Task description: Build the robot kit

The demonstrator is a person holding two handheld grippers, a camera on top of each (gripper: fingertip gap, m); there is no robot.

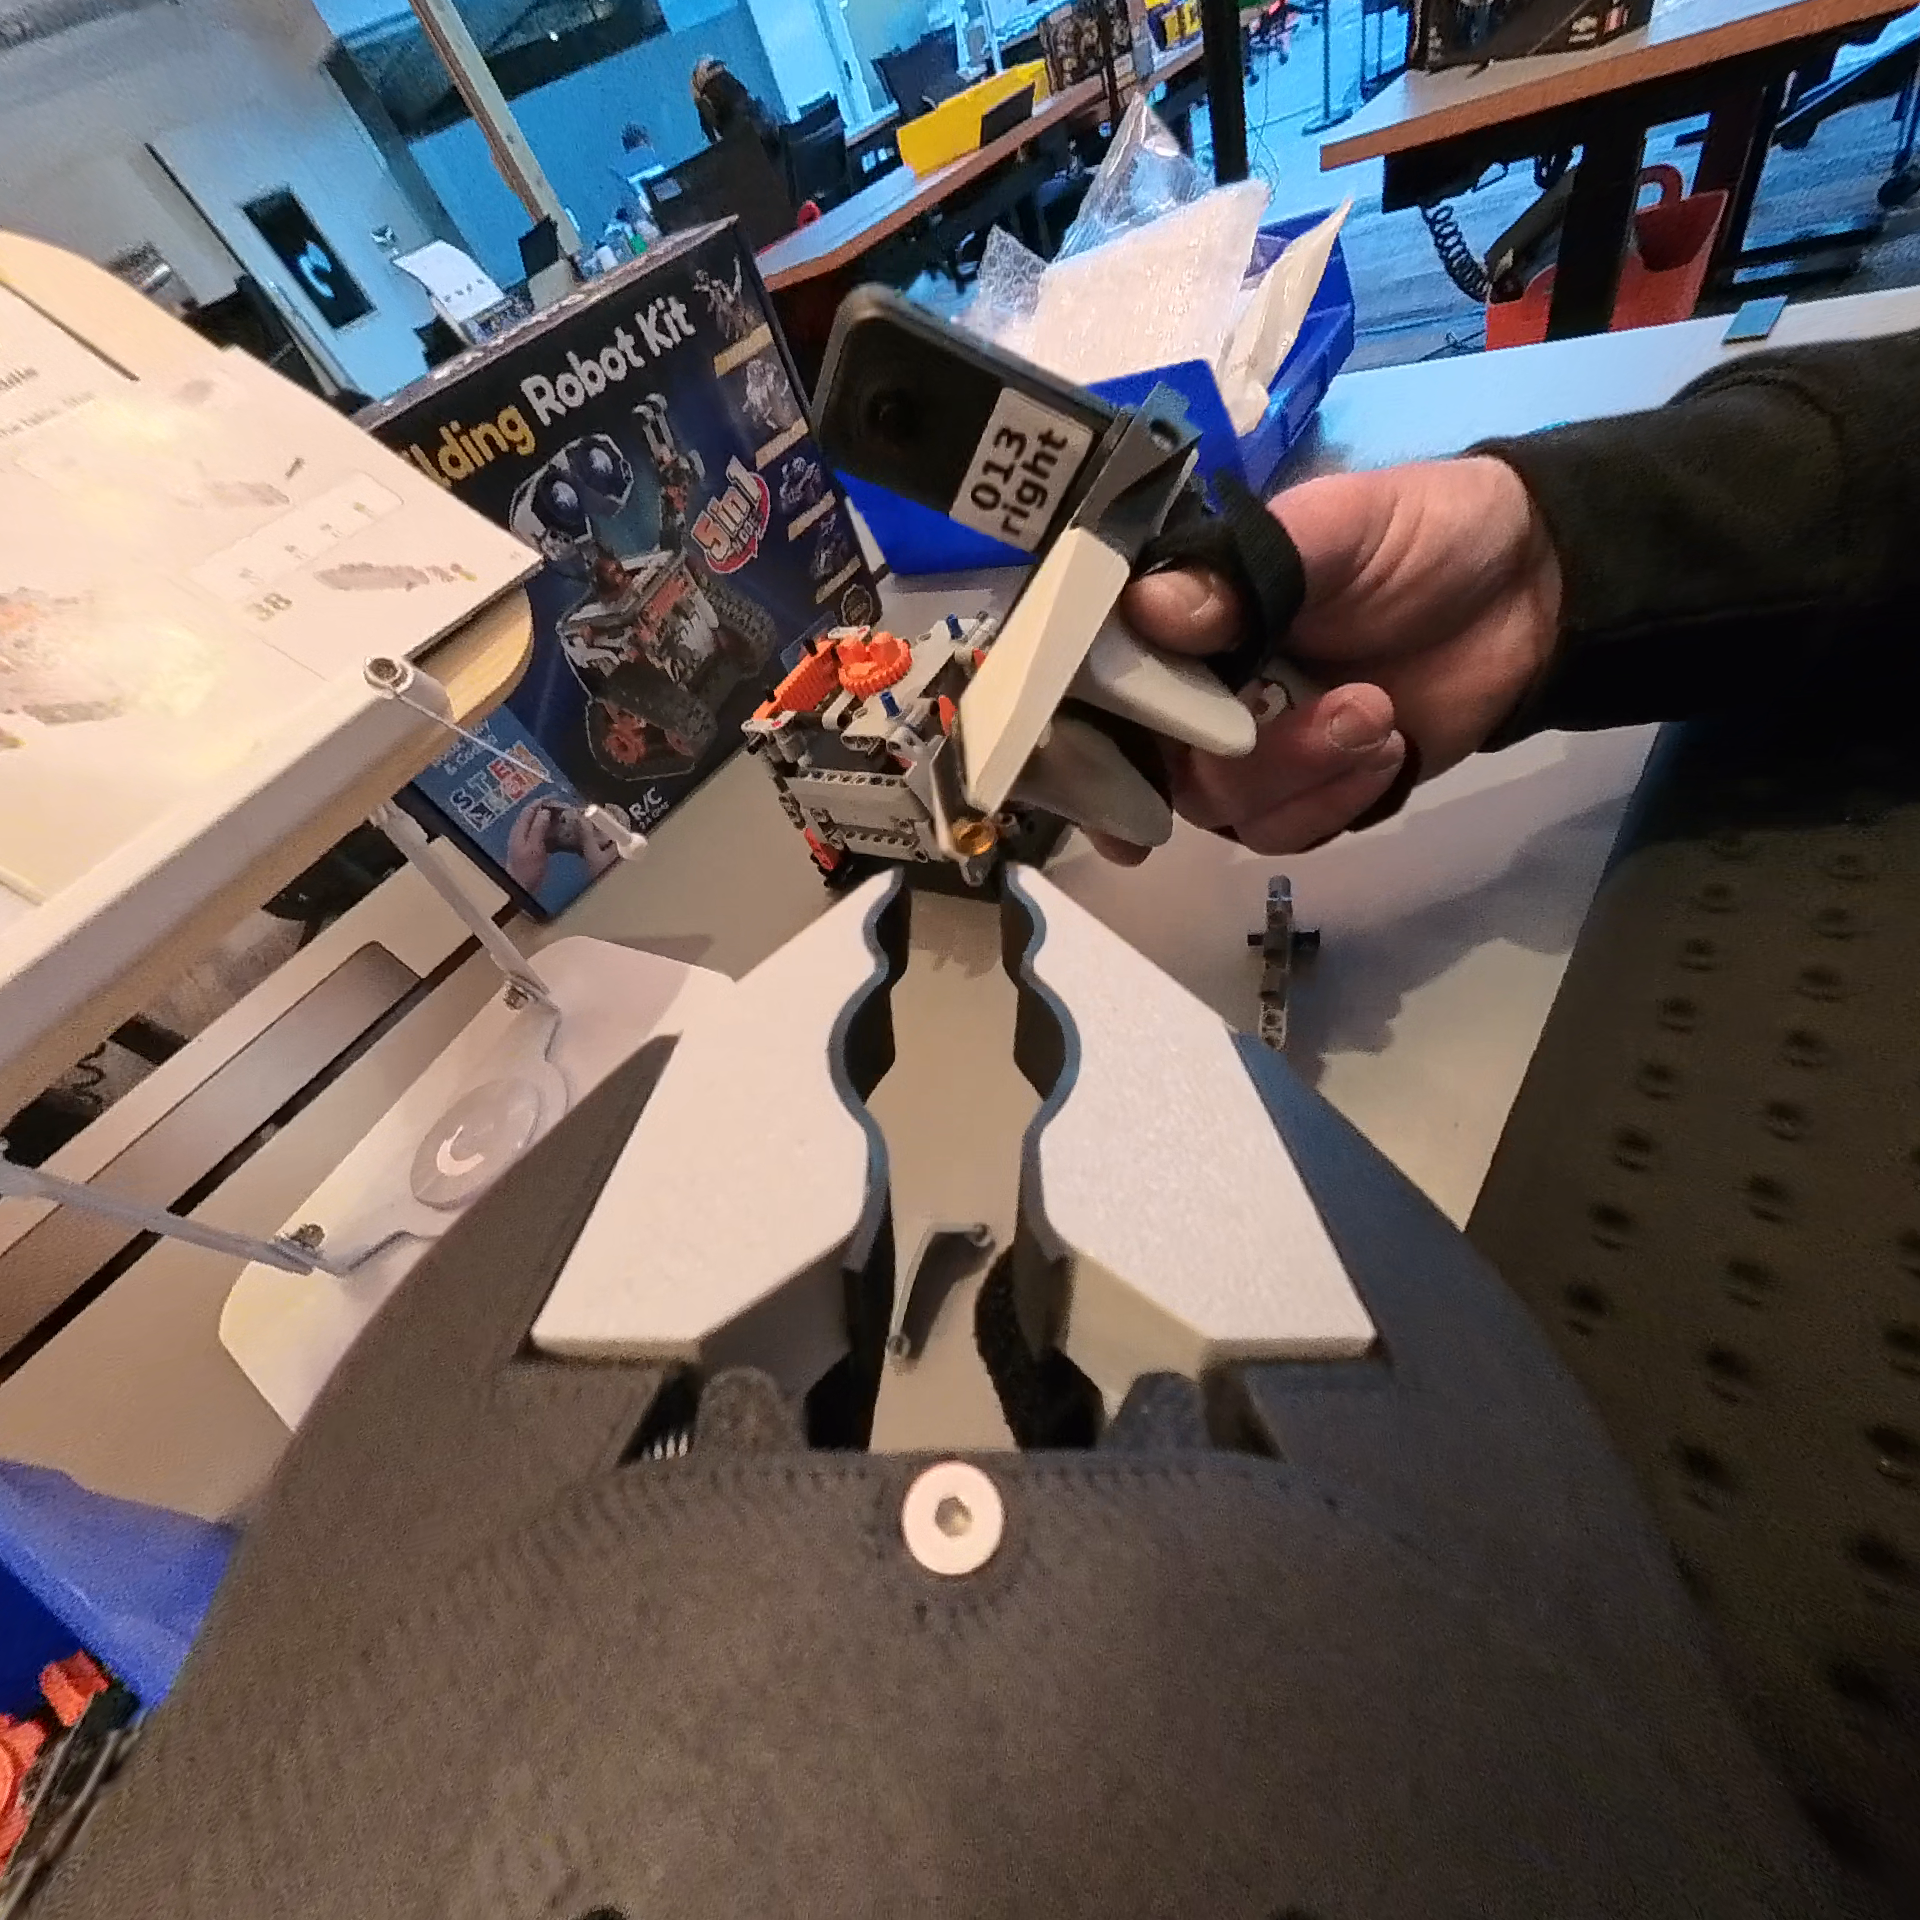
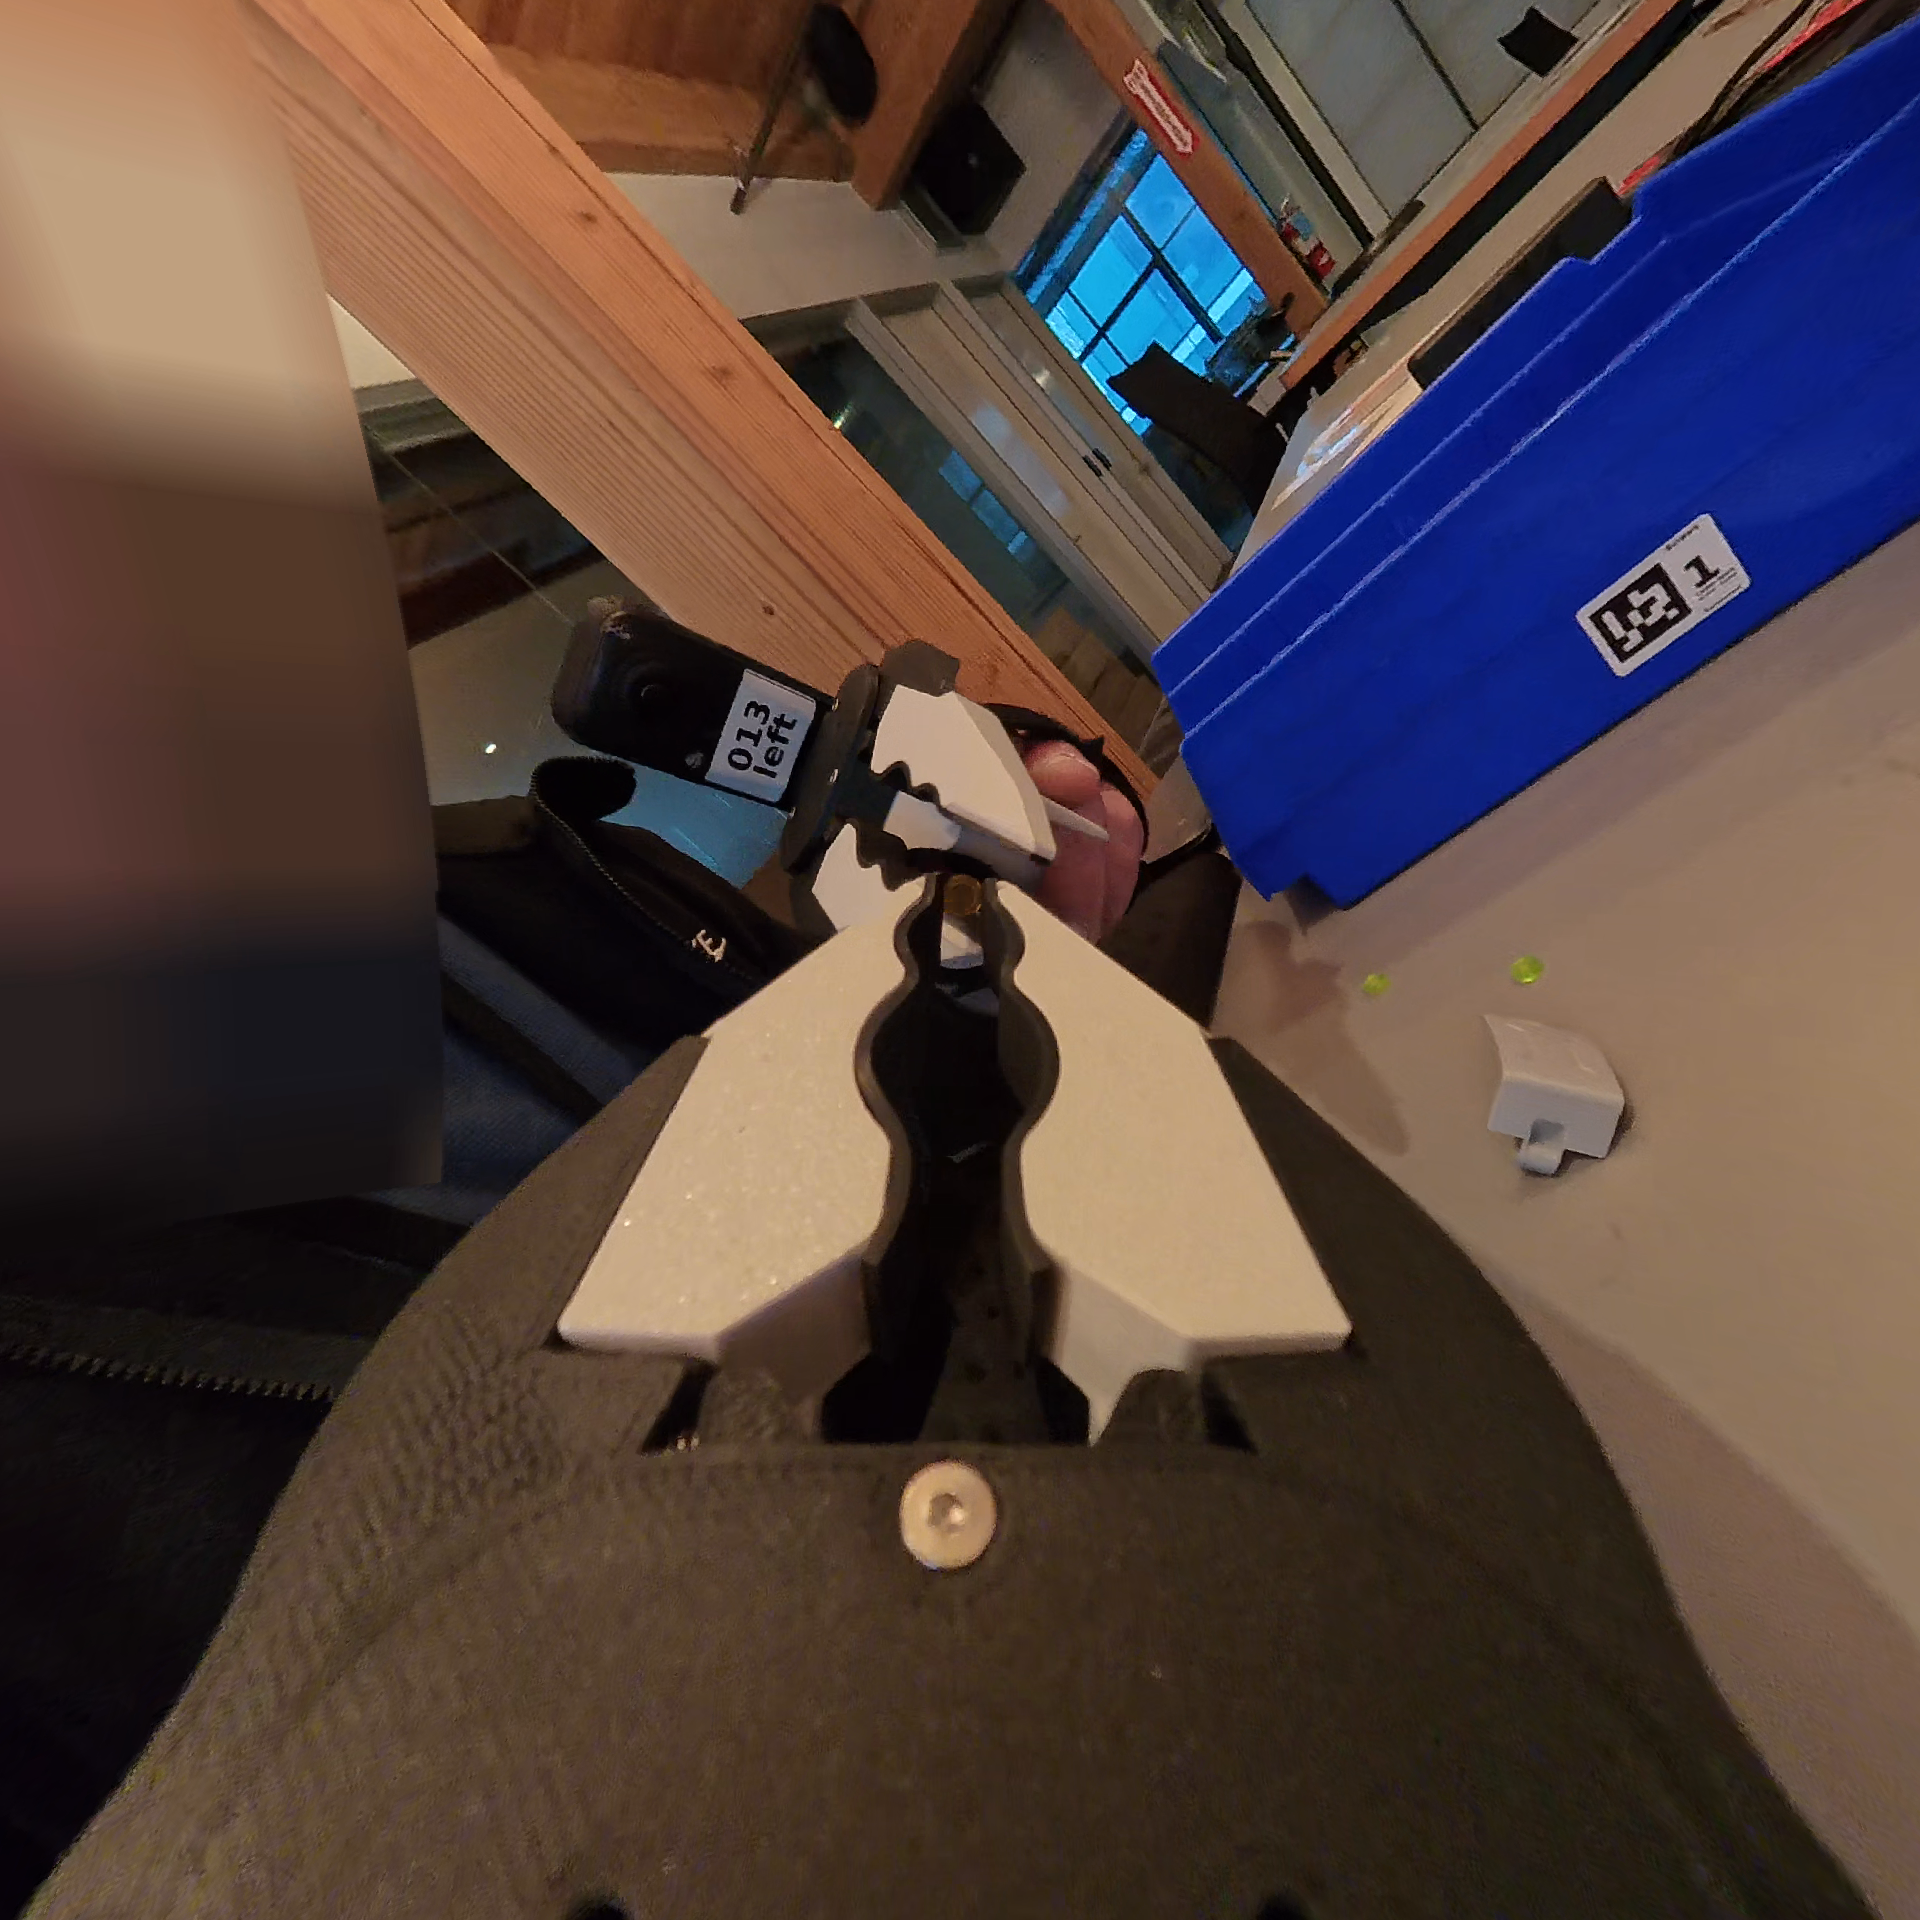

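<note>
A small grey, black and orange brick model (image 1: pixel 862 738) is held just above the grey table (image 1: pixel 1455 1081). My left gripper (image 1: pixel 953 883) is shut on the dark base of the model. My right gripper (image 2: pixel 958 914), held by a hand (image 1: pixel 1382 644), pinches a small gold-coloured piece (image 2: pixel 962 898). In the left wrist view the right gripper (image 1: pixel 971 821) comes in from the upper right and puts that gold piece (image 1: pixel 978 832) against the model's right lower corner. In the right wrist view the left gripper (image 2: pixel 914 862) faces me, and the model is mostly hidden behind my fingers.
A robot kit box (image 1: pixel 644 540) stands behind the model. An open instruction booklet (image 1: pixel 208 582) rests on a stand at left. A blue bin (image 1: pixel 1288 353) holds plastic bags. Loose grey parts (image 1: pixel 1278 956) (image 2: pixel 1553 1091) lie on the table. Another blue bin (image 2: pixel 1507 520) sits at the right. The grippers are tip to tip, or close to it.
</note>
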